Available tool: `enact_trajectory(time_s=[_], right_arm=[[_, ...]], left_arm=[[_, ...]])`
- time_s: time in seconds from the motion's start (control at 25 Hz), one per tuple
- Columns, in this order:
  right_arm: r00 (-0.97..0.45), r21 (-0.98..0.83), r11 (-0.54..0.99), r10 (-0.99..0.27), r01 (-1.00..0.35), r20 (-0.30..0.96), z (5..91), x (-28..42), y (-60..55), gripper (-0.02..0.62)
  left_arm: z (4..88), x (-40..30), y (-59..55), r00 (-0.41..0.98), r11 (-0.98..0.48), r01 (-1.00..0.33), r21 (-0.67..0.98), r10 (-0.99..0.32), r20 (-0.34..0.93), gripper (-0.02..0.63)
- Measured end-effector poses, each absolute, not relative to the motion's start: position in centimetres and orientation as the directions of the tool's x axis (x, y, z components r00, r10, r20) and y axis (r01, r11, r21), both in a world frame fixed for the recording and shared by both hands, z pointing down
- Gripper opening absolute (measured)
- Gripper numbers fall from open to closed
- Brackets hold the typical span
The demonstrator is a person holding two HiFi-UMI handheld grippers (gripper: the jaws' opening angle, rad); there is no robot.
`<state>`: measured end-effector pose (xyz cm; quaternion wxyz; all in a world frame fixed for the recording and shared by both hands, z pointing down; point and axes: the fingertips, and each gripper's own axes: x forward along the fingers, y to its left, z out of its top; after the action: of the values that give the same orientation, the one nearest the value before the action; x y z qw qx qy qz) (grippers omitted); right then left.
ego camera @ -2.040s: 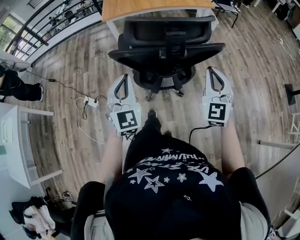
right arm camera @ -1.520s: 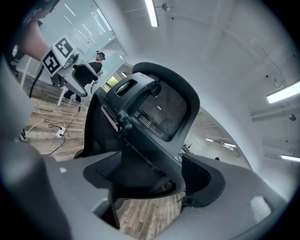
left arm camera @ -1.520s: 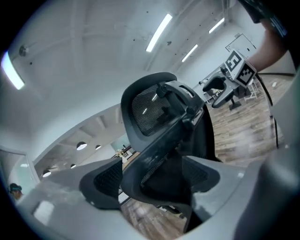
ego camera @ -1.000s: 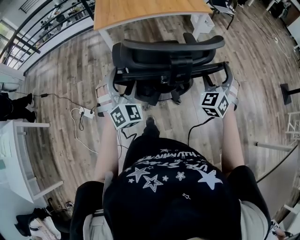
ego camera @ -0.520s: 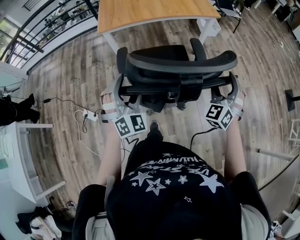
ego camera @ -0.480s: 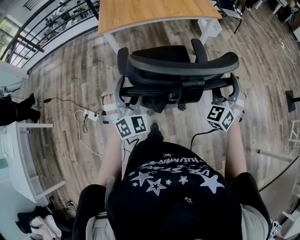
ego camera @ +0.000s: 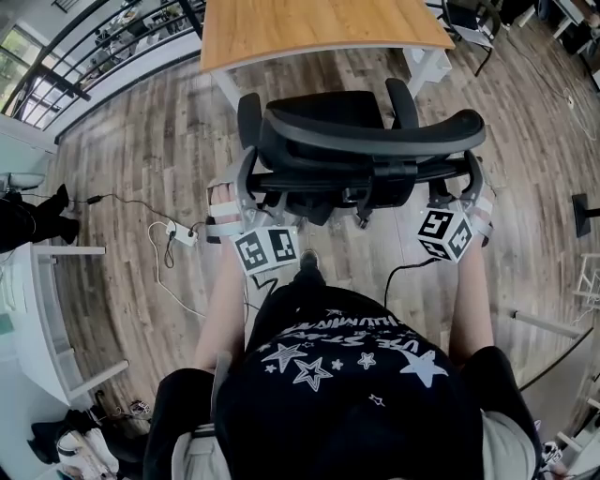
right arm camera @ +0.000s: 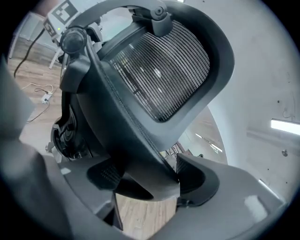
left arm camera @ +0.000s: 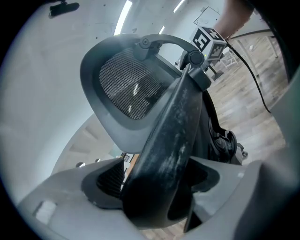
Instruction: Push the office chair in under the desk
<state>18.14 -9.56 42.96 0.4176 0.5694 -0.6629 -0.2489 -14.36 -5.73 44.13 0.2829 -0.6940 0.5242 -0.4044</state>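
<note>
A black mesh office chair (ego camera: 375, 131) stands on the wood floor, its seat facing the wooden desk (ego camera: 319, 23) just beyond it. My left gripper (ego camera: 246, 178) is shut on the left edge of the backrest. In the left gripper view that black frame (left arm camera: 173, 131) fills the gap of the left gripper (left arm camera: 159, 183). My right gripper (ego camera: 469, 178) is at the backrest's right edge. Its jaws are closing, and in the right gripper view the frame (right arm camera: 136, 140) sits between the pads of the right gripper (right arm camera: 145, 176), touching both.
A white power strip with its cable (ego camera: 183, 234) lies on the floor at the left. A white cabinet (ego camera: 37, 300) stands at the far left. The desk's white leg (ego camera: 431, 66) is by the chair's right side, and another chair (ego camera: 469, 14) stands at top right.
Two seconds ago both grippers hung low, apart from the chair. They have risen to the backrest's sides and closed on it; the desk now shows closer beyond the chair.
</note>
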Motion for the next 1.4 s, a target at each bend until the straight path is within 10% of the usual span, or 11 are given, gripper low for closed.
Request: enact_trajectory(time_s=[1.4], right_arm=[[0.168, 0.892, 0.204, -0.942, -0.403, 0.291, 44.2, 17.2, -31.2, 0.333]], left_arm=[[45.3, -16.1, -27.7, 0.186, -0.288, -0.311, -0.906, -0.953, 0.239, 0.399]])
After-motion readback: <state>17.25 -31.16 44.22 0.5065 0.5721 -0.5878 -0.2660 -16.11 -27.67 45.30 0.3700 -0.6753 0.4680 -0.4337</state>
